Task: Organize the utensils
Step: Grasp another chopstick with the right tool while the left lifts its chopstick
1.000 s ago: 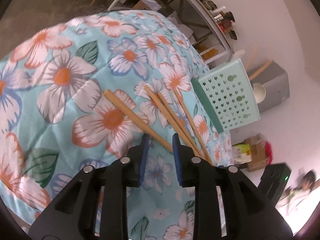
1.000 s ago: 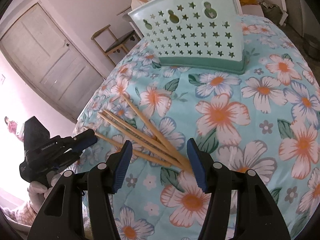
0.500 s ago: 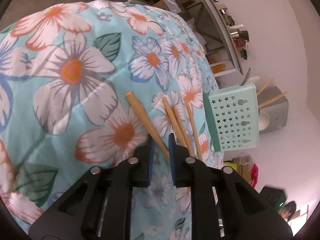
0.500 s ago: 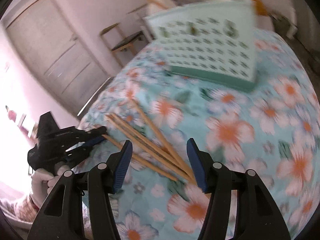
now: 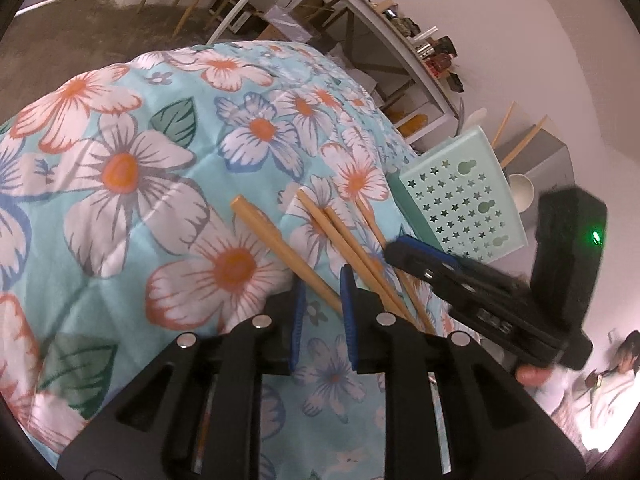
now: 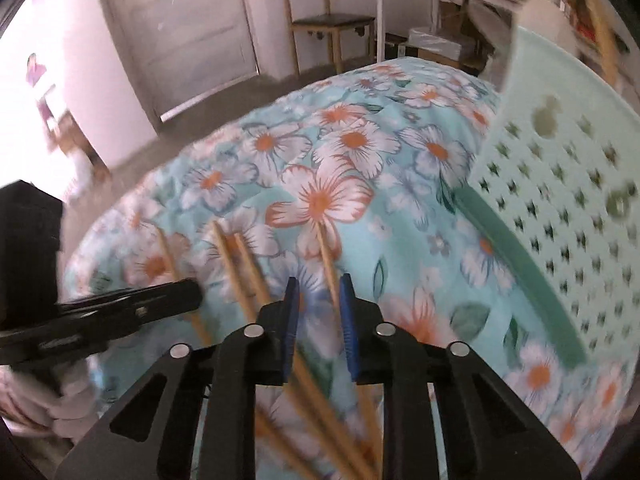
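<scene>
Several wooden chopsticks lie fanned on the floral cloth point(image 5: 120, 168). My left gripper point(image 5: 322, 292) hangs low over the leftmost chopstick point(image 5: 264, 232). That stick runs in between its blue pads, which stand a little apart from it, and the jaws are opening. My right gripper point(image 6: 319, 284) is closing around the rightmost chopstick point(image 6: 326, 252), which sits near the right pad with a gap still showing. Each gripper also shows in the other's view: the right gripper point(image 5: 394, 248) and the left gripper point(image 6: 192, 292). The mint-green perforated caddy point(image 5: 464, 200) point(image 6: 560, 200) stands just beyond, with chopsticks point(image 5: 520, 144) sticking out of it.
Two more chopsticks point(image 5: 340, 240) lie side by side between the grippers. A grey box point(image 5: 548, 160) and a white bowl point(image 5: 520, 192) sit behind the caddy. Beyond the cloth's edge are a wooden chair point(image 6: 320, 24), a door point(image 6: 180, 32) and shelves point(image 5: 400, 40). A person point(image 5: 616, 364) sits at the far right.
The right gripper has rolled and swung in over the rightmost chopstick, its jaws narrowing sharply, and has come into the left wrist view. The left jaws narrowed around the leftmost chopstick, then widened slightly.
</scene>
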`<state>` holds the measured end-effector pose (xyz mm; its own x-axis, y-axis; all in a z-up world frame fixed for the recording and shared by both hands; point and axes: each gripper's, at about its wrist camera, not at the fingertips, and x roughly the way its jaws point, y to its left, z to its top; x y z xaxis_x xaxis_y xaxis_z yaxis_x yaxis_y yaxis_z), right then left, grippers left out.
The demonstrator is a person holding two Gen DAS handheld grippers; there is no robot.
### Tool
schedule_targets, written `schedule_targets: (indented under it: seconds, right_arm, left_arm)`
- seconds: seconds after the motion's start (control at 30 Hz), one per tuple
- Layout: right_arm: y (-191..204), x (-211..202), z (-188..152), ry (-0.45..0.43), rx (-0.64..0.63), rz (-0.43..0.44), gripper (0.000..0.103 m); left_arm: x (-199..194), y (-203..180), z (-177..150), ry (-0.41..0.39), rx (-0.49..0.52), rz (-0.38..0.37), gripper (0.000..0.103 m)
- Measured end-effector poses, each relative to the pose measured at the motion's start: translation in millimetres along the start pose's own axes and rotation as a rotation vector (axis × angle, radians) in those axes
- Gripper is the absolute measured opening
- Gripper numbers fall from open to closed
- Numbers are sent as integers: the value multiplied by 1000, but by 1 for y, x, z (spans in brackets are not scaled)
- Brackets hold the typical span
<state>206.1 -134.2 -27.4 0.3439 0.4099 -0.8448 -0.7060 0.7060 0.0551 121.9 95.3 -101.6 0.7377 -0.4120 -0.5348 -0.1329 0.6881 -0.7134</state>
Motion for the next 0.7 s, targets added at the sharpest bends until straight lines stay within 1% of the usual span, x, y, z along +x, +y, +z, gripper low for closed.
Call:
schedule_targets:
  seconds: [0.13, 0.17, 0.27, 0.33, 0.47, 0.67, 0.7]
  right_arm:
    - [3, 11, 2, 38, -44, -37, 10]
    - [4, 14, 3, 45, -51, -43, 9]
    - [6, 11, 3, 40, -68, -49, 7]
    - [8, 3, 5, 18, -67, -52, 6]
    - [7, -26, 15, -63, -51, -81, 6]
    - [-10, -107, 15, -249, 48, -111, 6]
    - [-13, -127, 10, -295, 76, -115, 6]
  left_arm:
    - [0, -1, -1, -7, 24, -7, 19]
    - [0, -1, -1, -8, 28, -8, 19]
    - [0, -1, -1, -9, 36, -13, 19]
    - [1, -1, -1, -11, 39, -15, 19]
    - [0, 0, -1, -8, 42, -18, 19]
    - [-6, -4, 2, -10, 54, -23, 17]
    - [-8, -6, 3, -17, 59, -25, 17]
